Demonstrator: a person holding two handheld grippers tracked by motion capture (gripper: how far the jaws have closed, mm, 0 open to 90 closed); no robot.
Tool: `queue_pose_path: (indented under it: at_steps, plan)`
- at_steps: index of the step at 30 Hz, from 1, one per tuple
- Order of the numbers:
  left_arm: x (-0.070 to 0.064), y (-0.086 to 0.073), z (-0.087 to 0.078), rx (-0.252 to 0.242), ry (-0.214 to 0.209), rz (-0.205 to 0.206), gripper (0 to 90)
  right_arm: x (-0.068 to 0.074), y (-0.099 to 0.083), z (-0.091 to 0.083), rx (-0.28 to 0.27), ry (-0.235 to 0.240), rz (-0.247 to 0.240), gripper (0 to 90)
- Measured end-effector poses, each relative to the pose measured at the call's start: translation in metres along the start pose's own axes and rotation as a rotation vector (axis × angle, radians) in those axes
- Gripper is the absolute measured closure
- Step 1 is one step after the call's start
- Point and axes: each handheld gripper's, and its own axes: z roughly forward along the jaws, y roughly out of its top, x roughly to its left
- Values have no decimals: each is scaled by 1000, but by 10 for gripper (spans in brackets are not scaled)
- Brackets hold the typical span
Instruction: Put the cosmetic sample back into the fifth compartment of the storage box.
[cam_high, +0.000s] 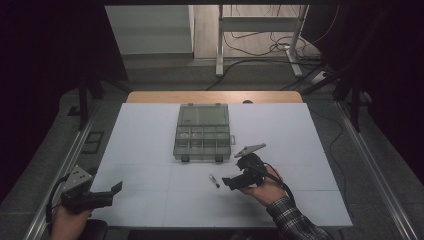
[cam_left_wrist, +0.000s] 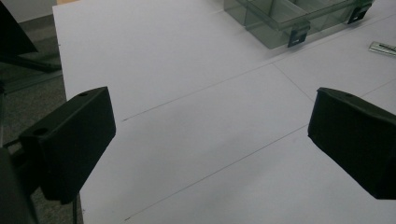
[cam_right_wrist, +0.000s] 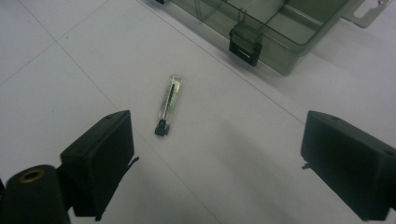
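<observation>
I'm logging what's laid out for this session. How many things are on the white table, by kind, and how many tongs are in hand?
Clear compartment box: 1
Small clear tube with a black cap: 1
Tongs, left and right, both open: 2
Total: 4

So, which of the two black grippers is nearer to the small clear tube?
The right gripper: the small clear tube with black cap lies just before its open jaws; the left gripper is far off.
</observation>
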Motion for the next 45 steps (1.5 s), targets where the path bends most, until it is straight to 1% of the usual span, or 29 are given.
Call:
queue_pose_path:
  at_steps: [1,3,5,6,9,13,14,16,20,21,25,29,35,38,39,40,41,43,45]
  plan:
    - [0,0,0,0,-1,0,14,1,1,1,4,-1,-3,129]
    - [0,0,0,0,-2,1,14,3,4,4,14,-8,-25,154]
    - [0,0,0,0,-3,1,14,4,5,5,19,-8,-28,167]
    - [0,0,0,0,-4,0,15,5,7,9,36,-1,-41,197]
    - [0,0,0,0,-5,1,15,6,10,14,57,3,-41,222]
    - [0,0,0,0,-6,2,15,7,12,19,65,13,-39,248]
    - [0,0,0,0,-6,2,15,8,14,21,70,21,-45,278]
    - [0,0,0,0,-6,3,15,8,15,23,73,22,-48,291]
    - [0,0,0,1,-6,5,15,12,18,31,102,38,-76,381]
    - [0,0,0,1,-6,5,15,12,18,31,102,38,-76,381]
    - [0,0,0,2,-8,7,16,16,21,38,124,44,-108,466]
    - [0,0,1,2,-11,6,16,20,23,45,148,59,-124,536]
    - [0,0,1,1,-15,5,16,24,24,55,174,66,-150,638]
    - [1,0,1,1,-18,2,16,27,24,60,196,53,-165,721]
    - [1,0,1,1,-19,1,16,28,23,62,205,32,-182,767]
    - [1,0,0,1,-19,2,16,29,23,61,203,15,-195,803]
    - [1,0,1,1,-19,2,16,29,23,61,205,14,-206,807]
    - [1,0,1,1,-20,2,16,29,23,61,207,11,-188,809]
    - [1,0,1,2,-20,2,16,29,23,60,207,12,-186,810]
